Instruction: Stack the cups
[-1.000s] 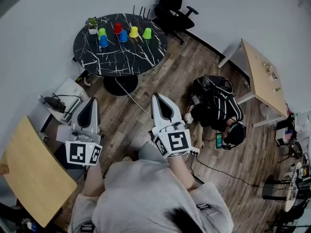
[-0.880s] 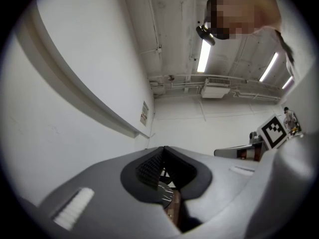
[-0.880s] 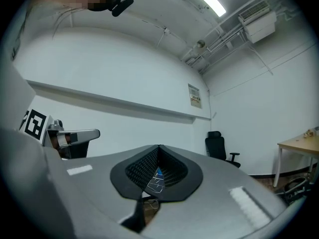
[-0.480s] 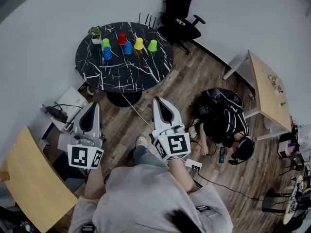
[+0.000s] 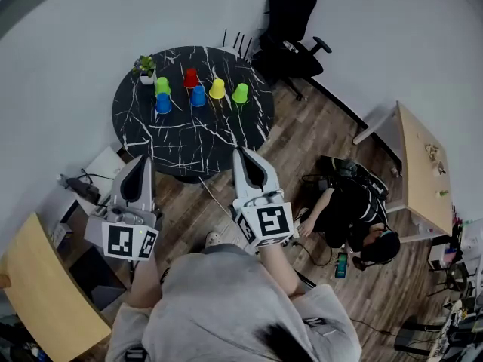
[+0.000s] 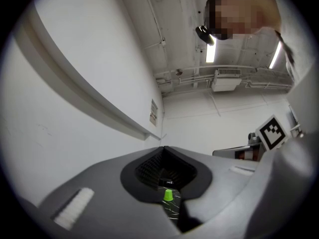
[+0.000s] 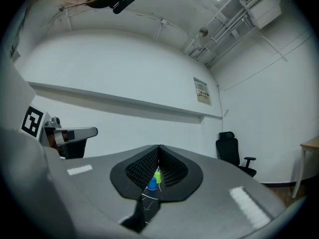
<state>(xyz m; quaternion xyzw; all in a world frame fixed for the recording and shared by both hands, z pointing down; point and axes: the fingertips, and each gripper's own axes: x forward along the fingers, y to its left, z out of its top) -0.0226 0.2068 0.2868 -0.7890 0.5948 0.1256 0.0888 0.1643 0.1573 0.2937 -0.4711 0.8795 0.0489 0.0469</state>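
Note:
Several upturned cups stand on the far half of a round black marble table (image 5: 189,138): a green cup (image 5: 162,86), a blue cup (image 5: 163,103), a red cup (image 5: 190,78), a second blue cup (image 5: 198,96), a yellow cup (image 5: 217,89) and a second green cup (image 5: 240,93). My left gripper (image 5: 143,160) and right gripper (image 5: 242,151) are both shut and empty, at the table's near edge, short of the cups. Through the left gripper's (image 6: 163,149) jaw slit shows a green cup (image 6: 168,195). The right gripper's (image 7: 159,147) slit shows a blue cup (image 7: 152,184) with a green cup (image 7: 157,176) behind it.
A small potted plant (image 5: 143,68) sits at the table's far left. A black office chair (image 5: 296,29) stands behind the table. A person (image 5: 355,216) sits on the wooden floor at right, beside a wooden desk (image 5: 419,164). Cables and boxes (image 5: 87,183) lie at left.
Both grippers, still shut, have moved forward together to the near edge of the table. The table and cups now lie closer in the head view.

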